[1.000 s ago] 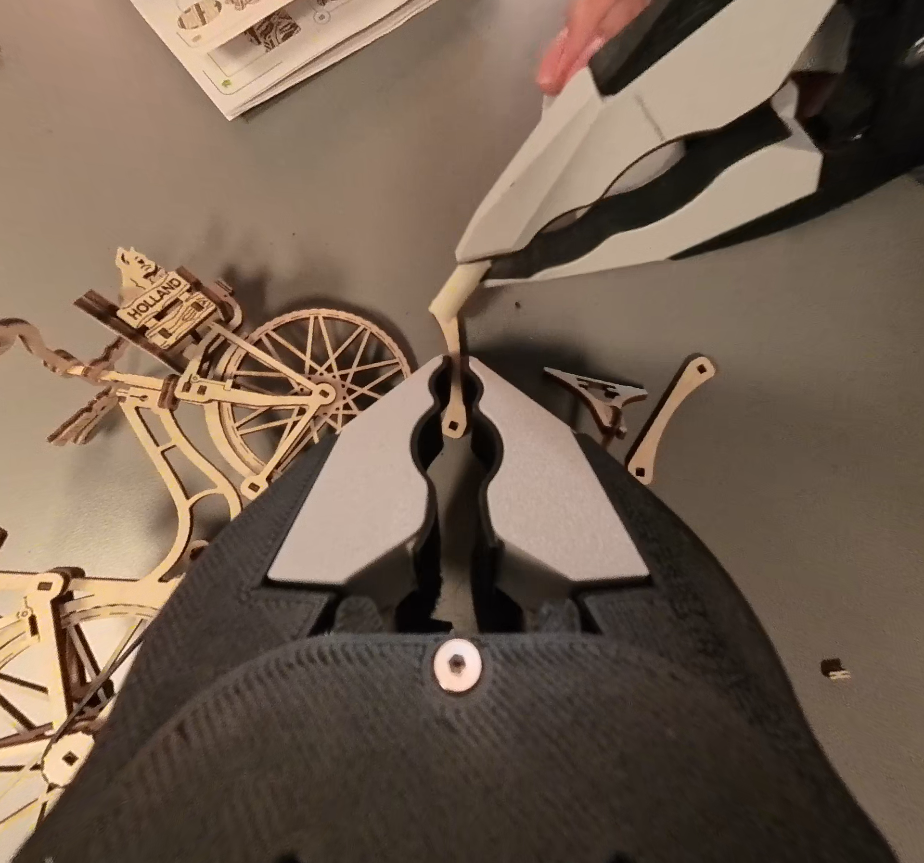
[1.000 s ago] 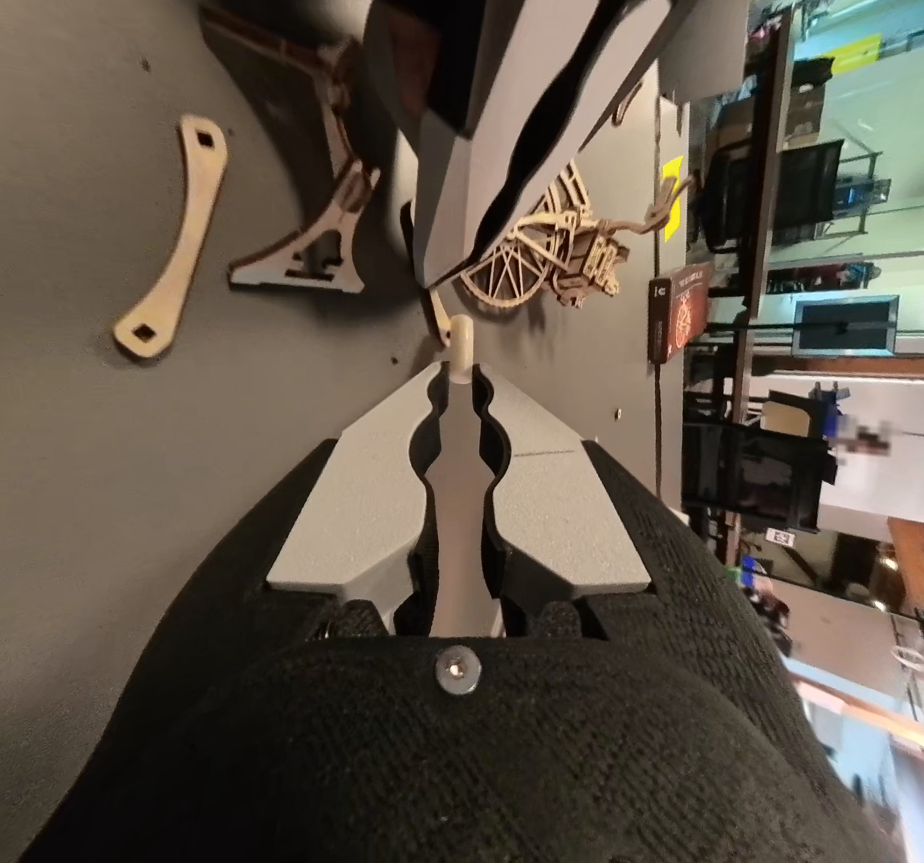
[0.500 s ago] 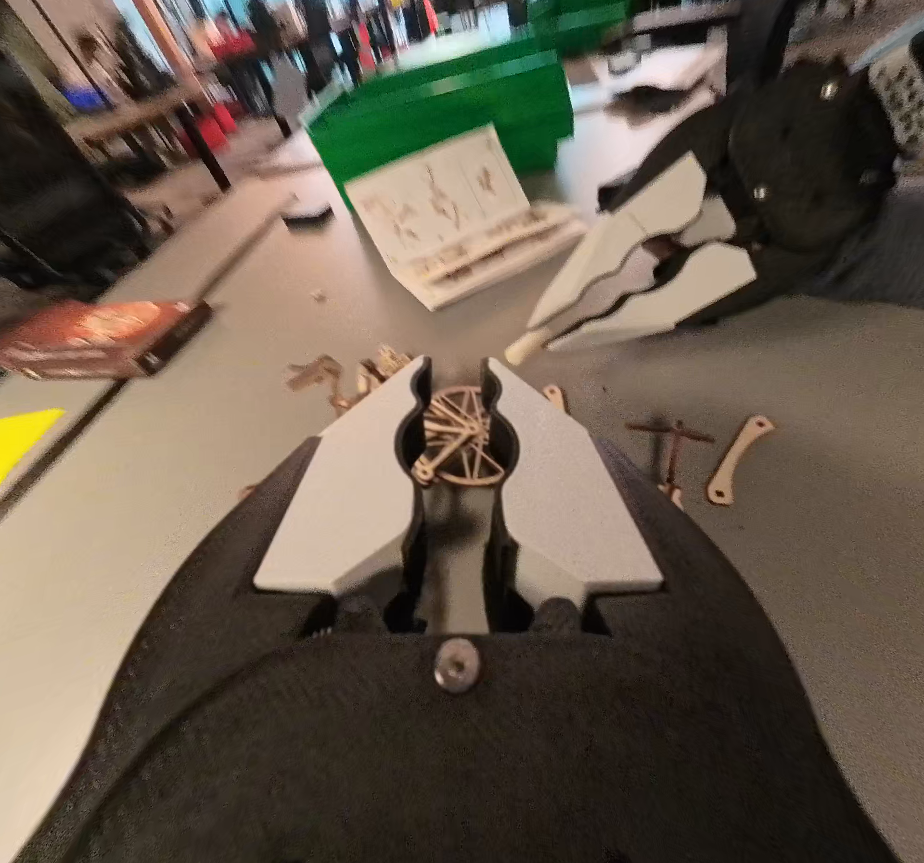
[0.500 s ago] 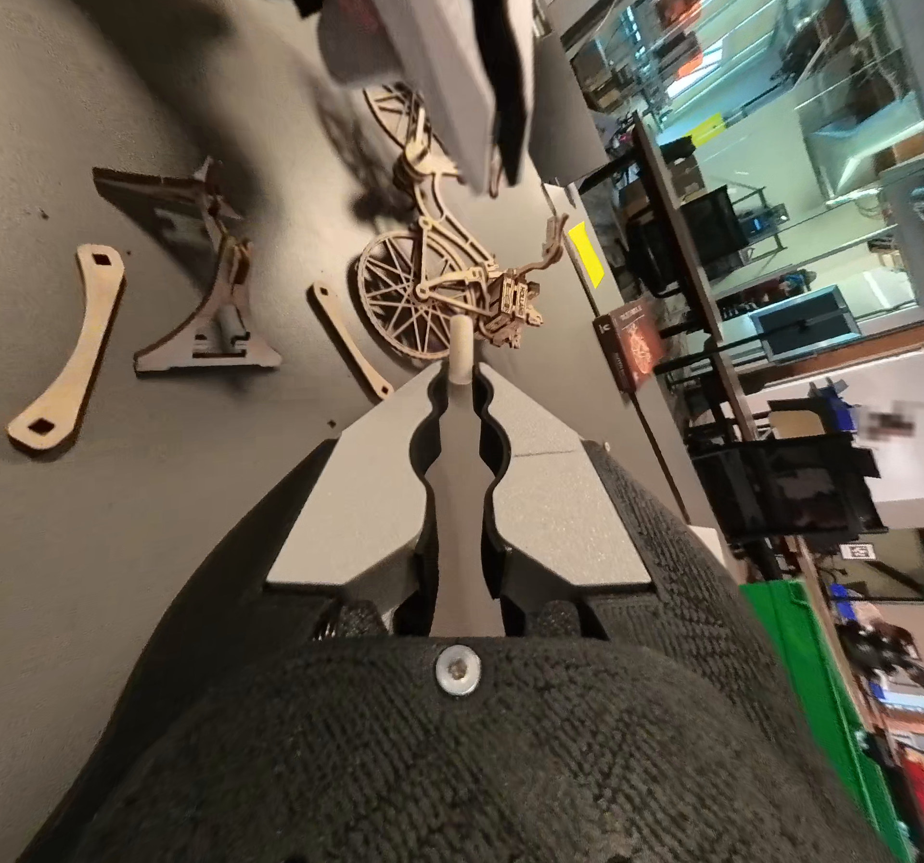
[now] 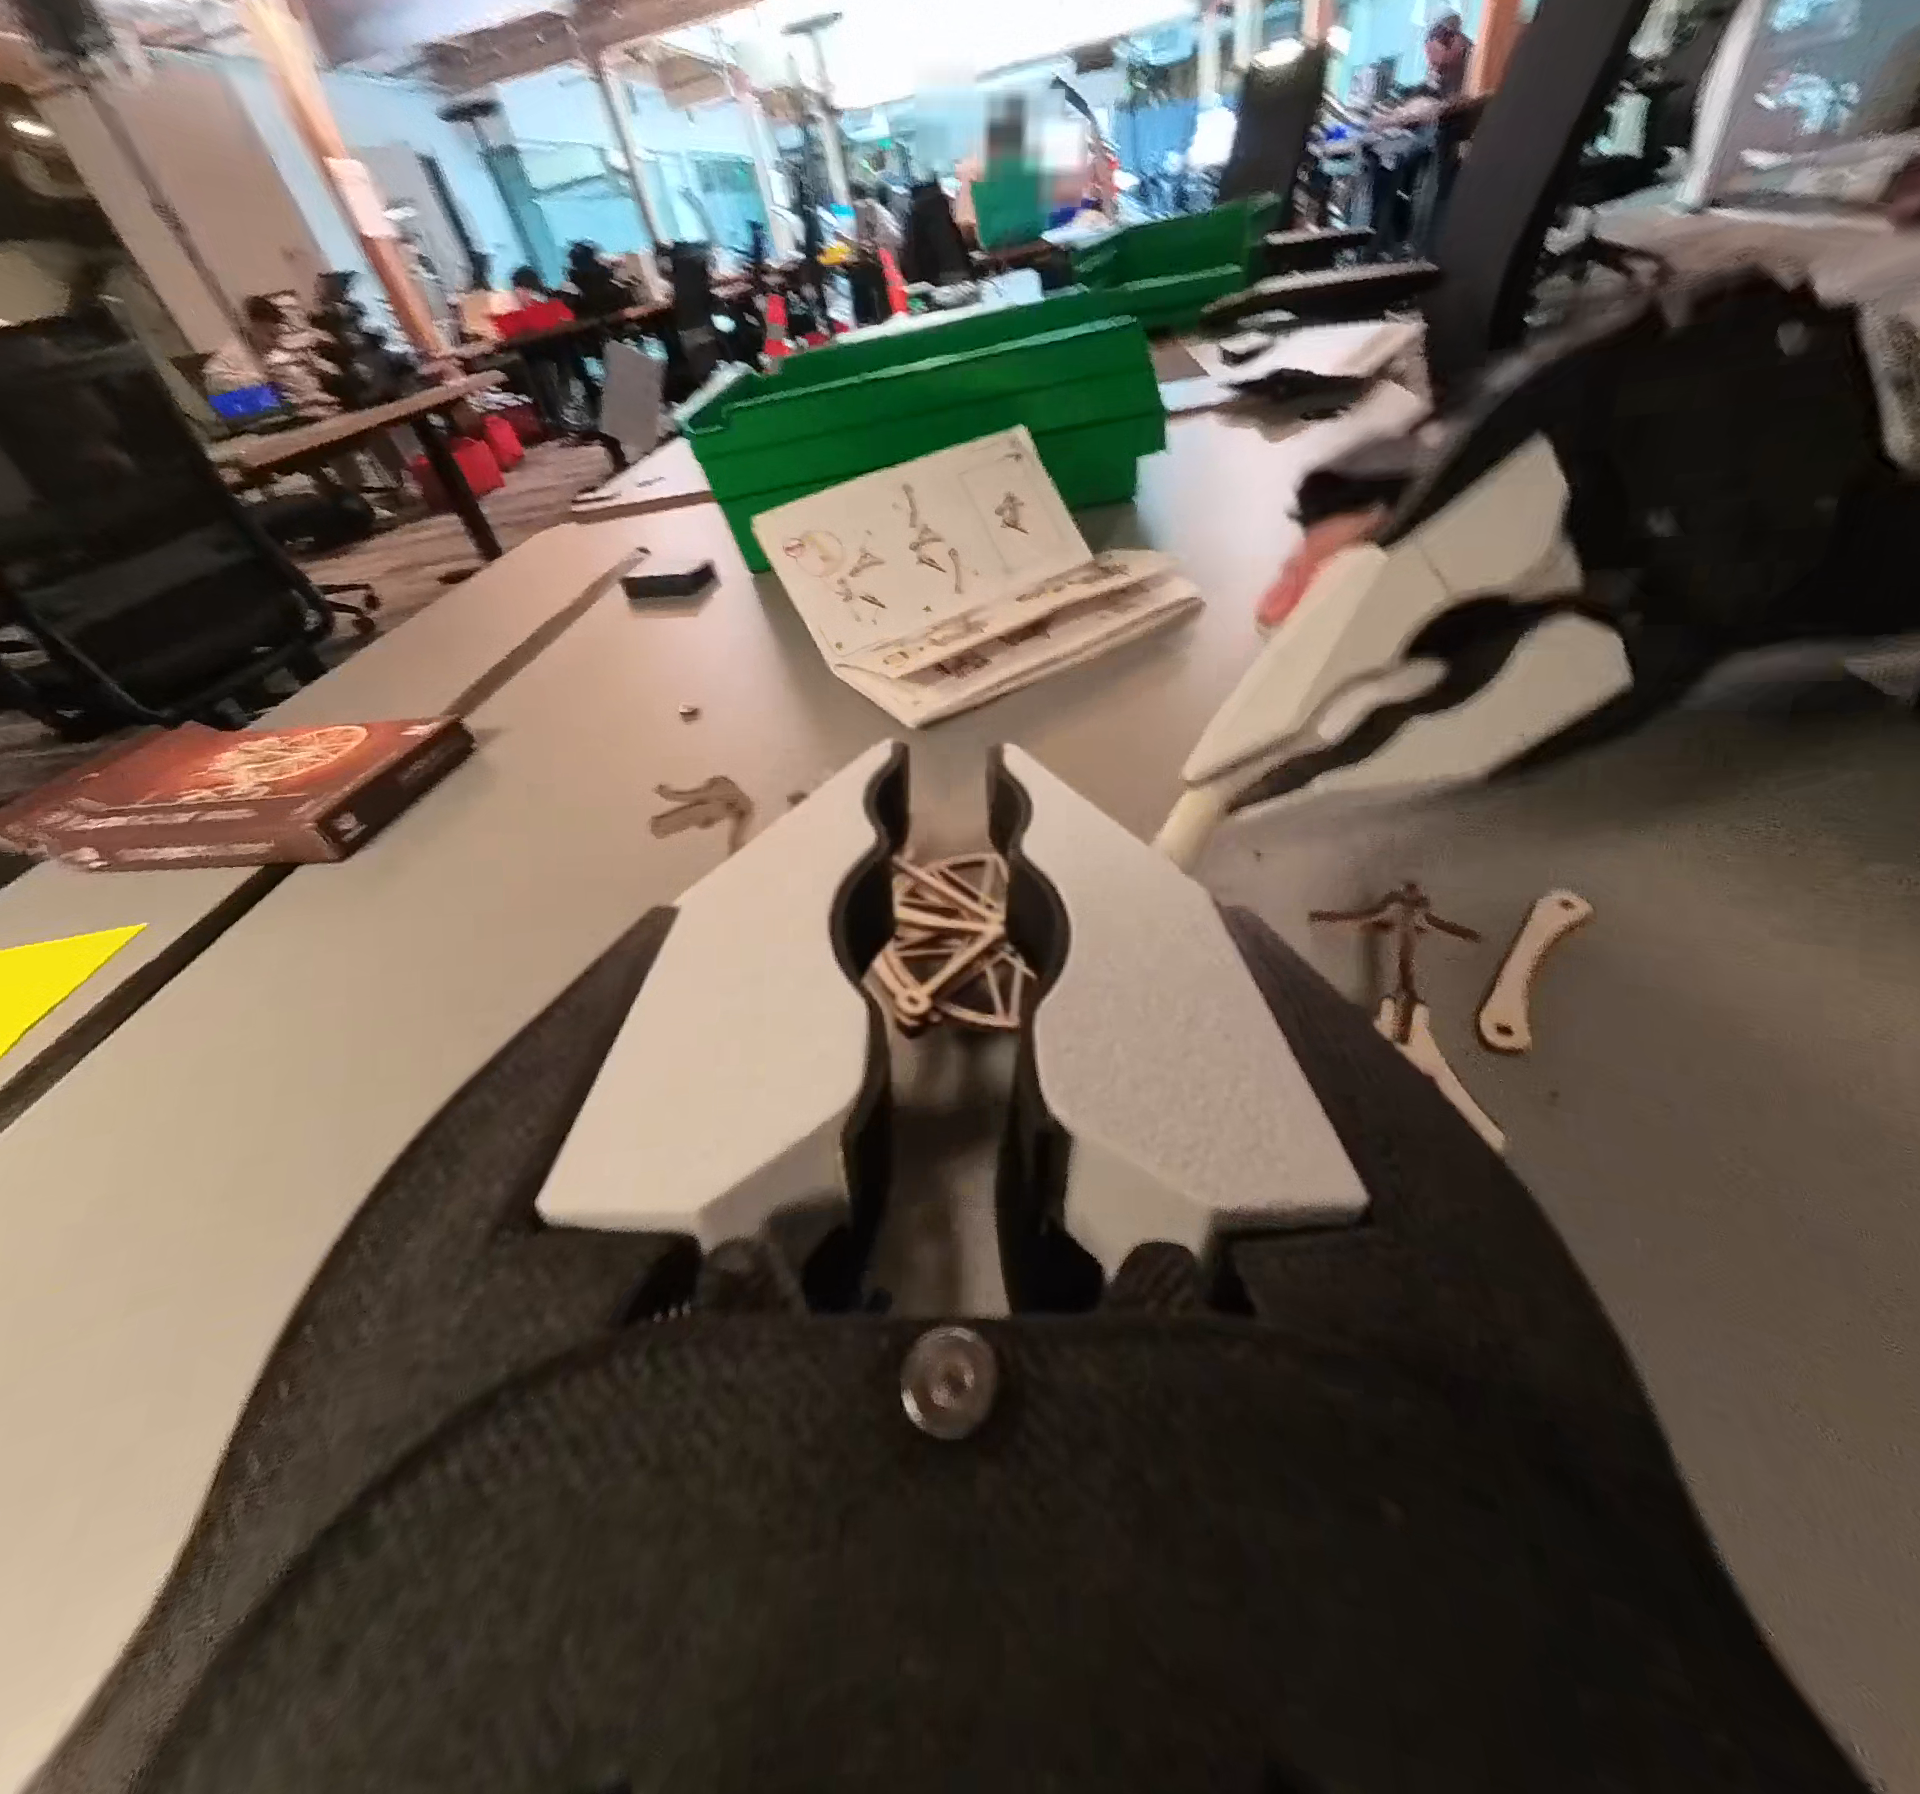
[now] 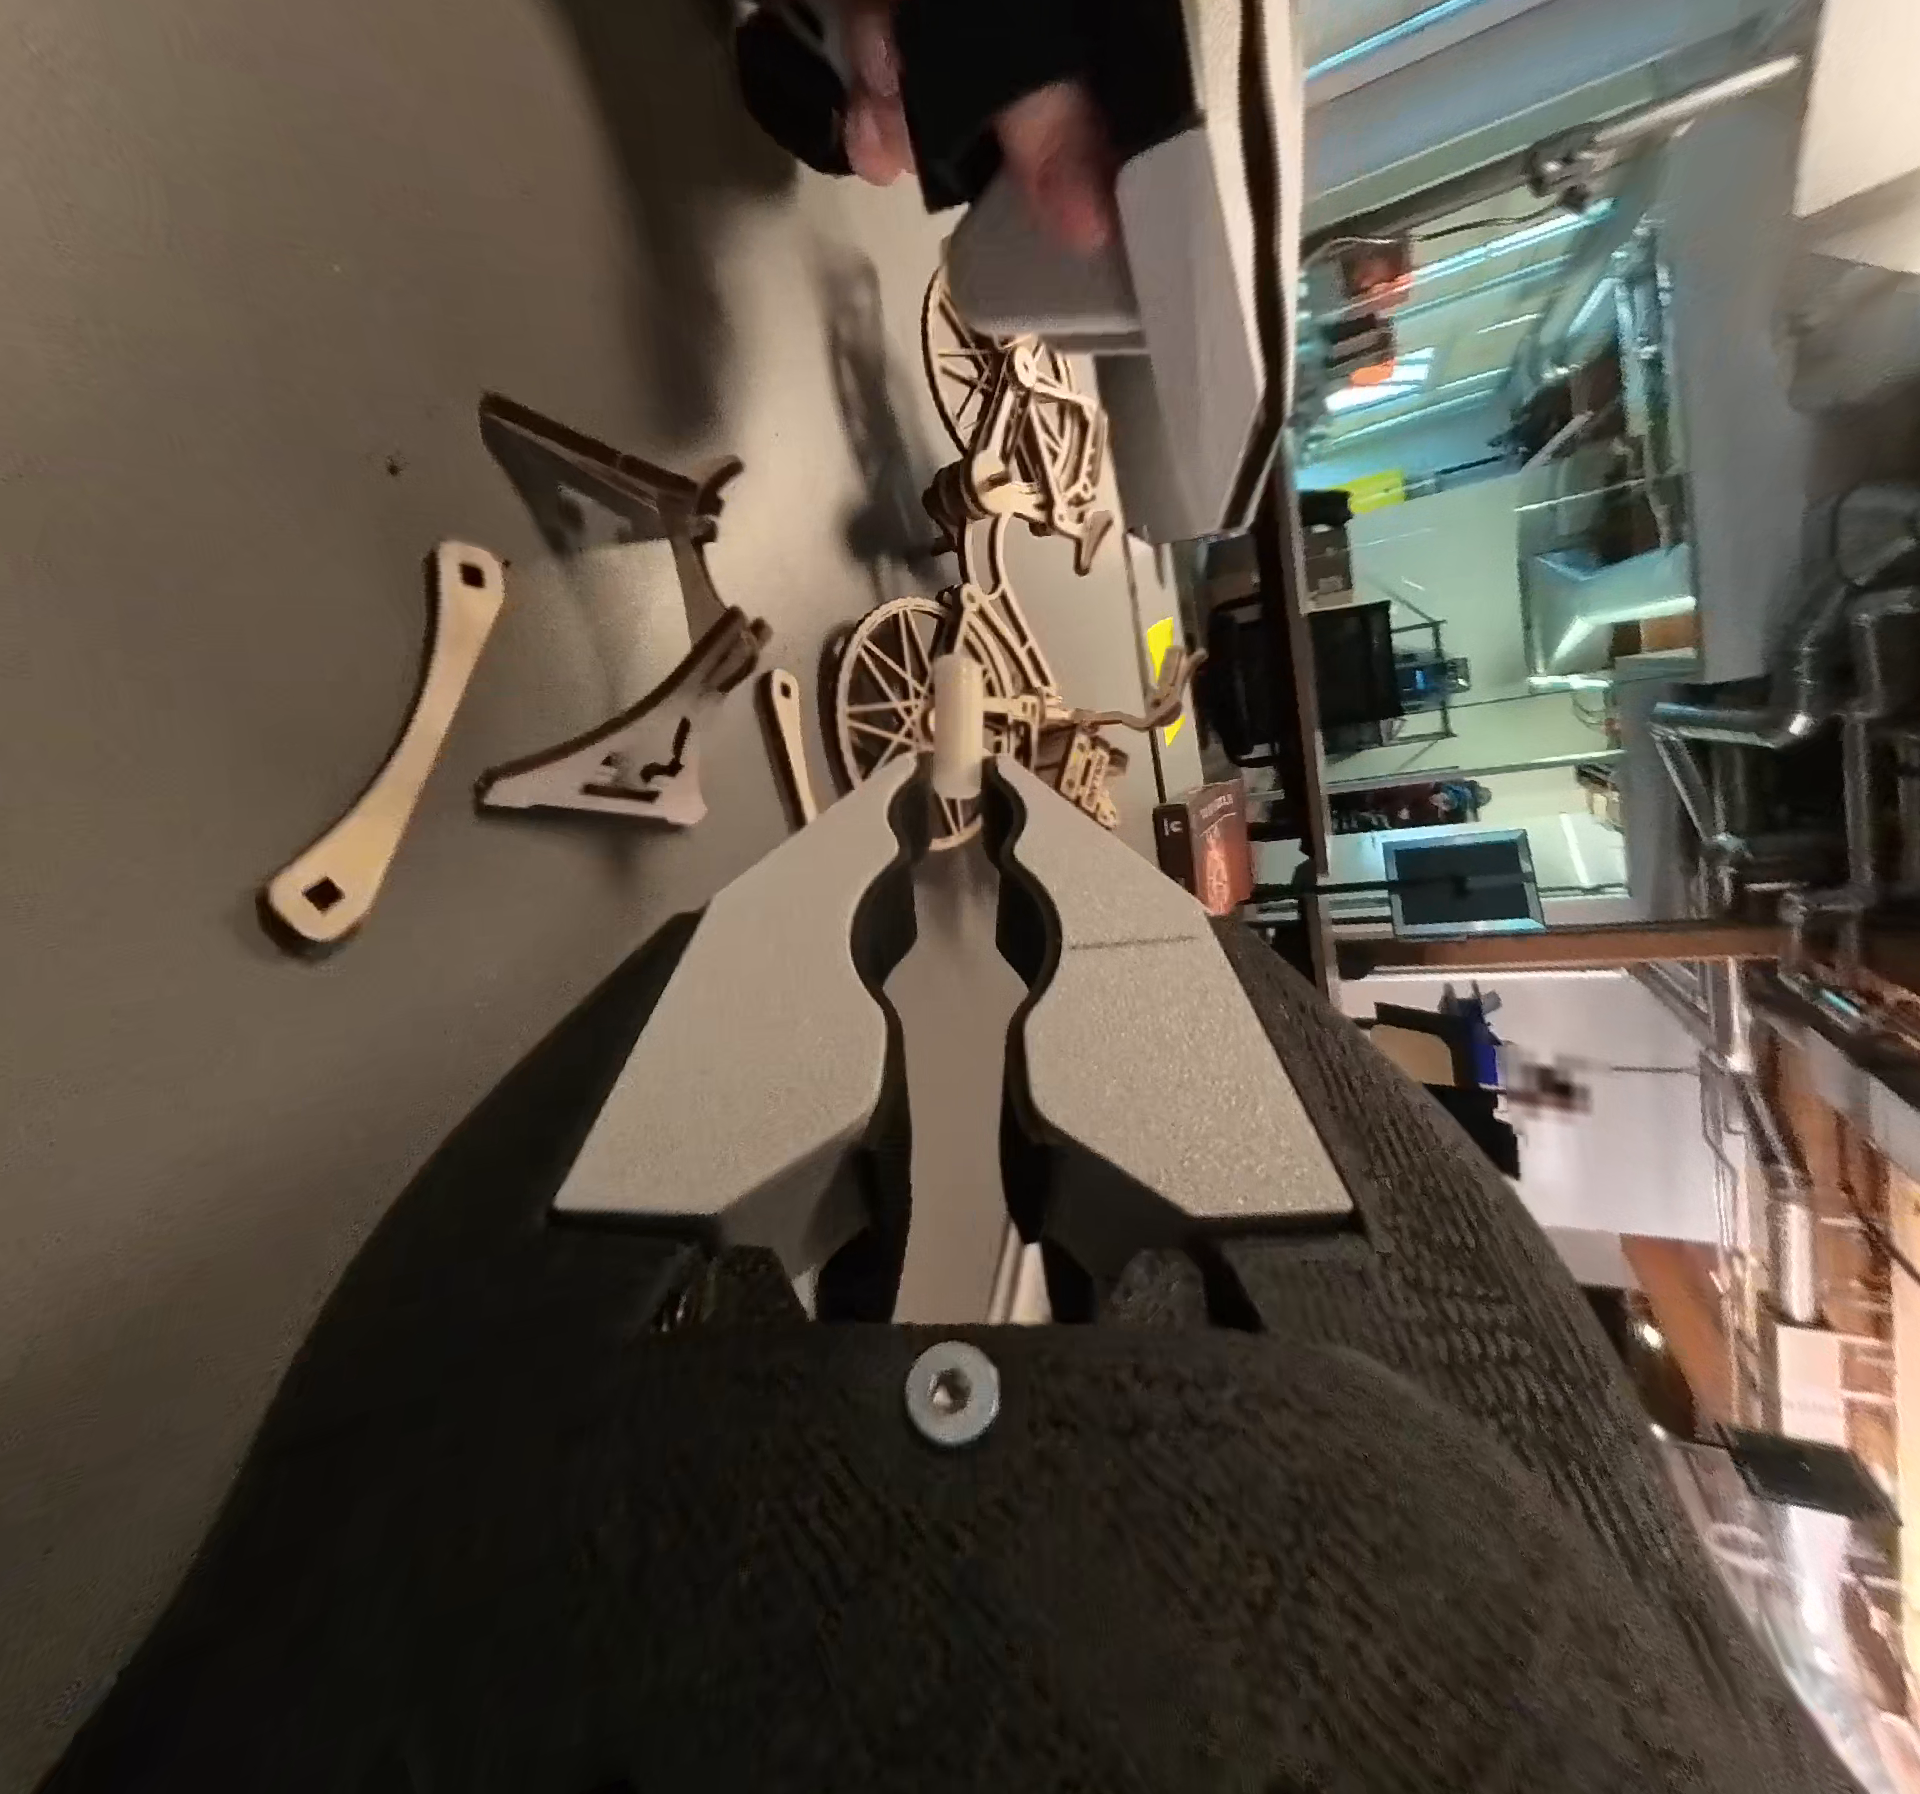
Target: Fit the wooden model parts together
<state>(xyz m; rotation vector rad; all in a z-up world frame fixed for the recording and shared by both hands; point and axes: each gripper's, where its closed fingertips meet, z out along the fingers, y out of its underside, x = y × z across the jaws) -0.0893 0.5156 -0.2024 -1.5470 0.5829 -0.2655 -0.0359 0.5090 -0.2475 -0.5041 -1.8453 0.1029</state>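
the left hand-held gripper [image 5: 943,788] has lifted, released; right hand-held gripper [image 6: 956,788] grasps a half-hidden peg [image 6: 956,721].

left claw [image 5: 943,788] with a textured black body, two pale grey wedge fingers [image 5: 769,1038] with wavy black inner edges, silver hex screw [image 5: 948,1410] at the centre, right claw [image 6: 956,788] built alike

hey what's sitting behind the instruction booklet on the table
Directly behind the open instruction booklet sits a green bin. The booklet covers the bin's lower front, and the bin's inside cannot be seen.
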